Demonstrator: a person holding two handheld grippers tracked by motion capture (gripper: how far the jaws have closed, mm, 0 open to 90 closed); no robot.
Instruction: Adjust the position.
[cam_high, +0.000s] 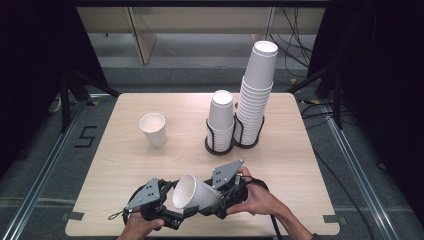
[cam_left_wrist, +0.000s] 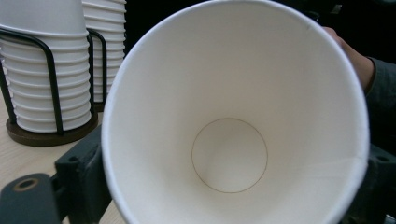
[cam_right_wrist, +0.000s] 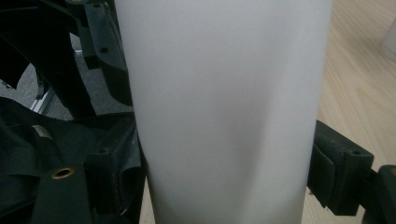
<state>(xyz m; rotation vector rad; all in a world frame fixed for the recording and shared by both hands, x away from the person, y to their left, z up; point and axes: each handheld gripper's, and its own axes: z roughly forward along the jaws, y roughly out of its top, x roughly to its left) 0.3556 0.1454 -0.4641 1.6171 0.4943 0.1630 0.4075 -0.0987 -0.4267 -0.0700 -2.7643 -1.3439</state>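
1. Right gripper (cam_high: 220, 197), held in the person's right hand (cam_high: 255, 199) at the near edge of the table (cam_high: 120, 165), grips a white paper cup (cam_high: 194, 192) lying on its side; its jaws press the cup's wall from both sides, as the right gripper view shows (cam_right_wrist: 224, 112).
2. Left gripper (cam_high: 167, 212) sits just beside the cup's open mouth, on the near-left of the cup; its own view looks straight into the cup (cam_left_wrist: 233, 140), with dark jaw parts at either side of the rim; whether those jaws touch the cup, I cannot tell.
3. Beyond the held cup stands a black wire holder (cam_high: 220, 142) with a short stack of cups (cam_high: 221, 117) and a tall stack (cam_high: 255, 95) just to its right.
4. Far left of the held cup, a single cup (cam_high: 153, 129) stands upright, well apart from the holder.
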